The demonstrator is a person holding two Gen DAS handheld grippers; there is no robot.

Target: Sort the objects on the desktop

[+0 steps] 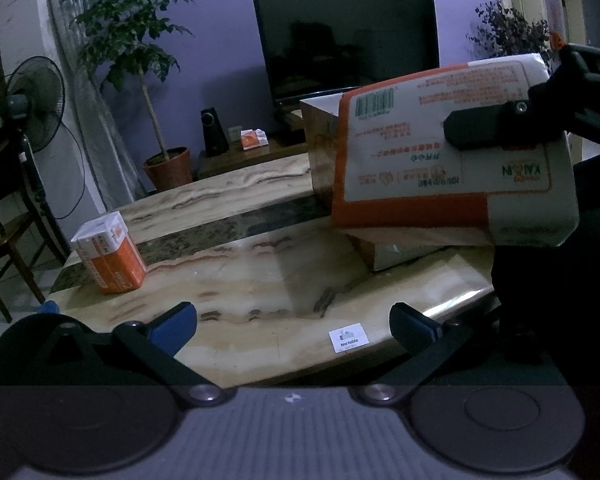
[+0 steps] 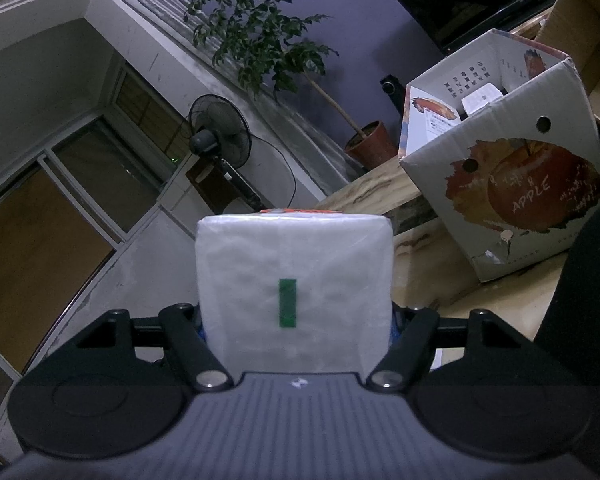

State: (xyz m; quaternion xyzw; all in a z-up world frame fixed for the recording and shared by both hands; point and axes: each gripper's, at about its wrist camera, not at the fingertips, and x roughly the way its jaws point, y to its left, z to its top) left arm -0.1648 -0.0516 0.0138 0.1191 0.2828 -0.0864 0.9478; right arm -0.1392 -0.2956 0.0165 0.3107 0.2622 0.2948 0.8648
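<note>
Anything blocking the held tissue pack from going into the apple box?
Nothing visible. The tissue pack is clamped in the right gripper, in the air before the apple box, whose top is open. Table between them is bare.

The bench (image 1: 260,280) has a glossy marble-patterned top in cream with brown veins, crossed by a darker speckled band. An orange and white tissue pack (image 1: 110,254) stands on it near its left end, at the edge of that band. A small white label (image 1: 349,338) printed "tea table" is stuck on the near part of the top. Toward the right sits an open cardboard apple box (image 2: 512,184), tilted in the right wrist view, with a second brown carton (image 2: 580,20) just behind it.
</note>
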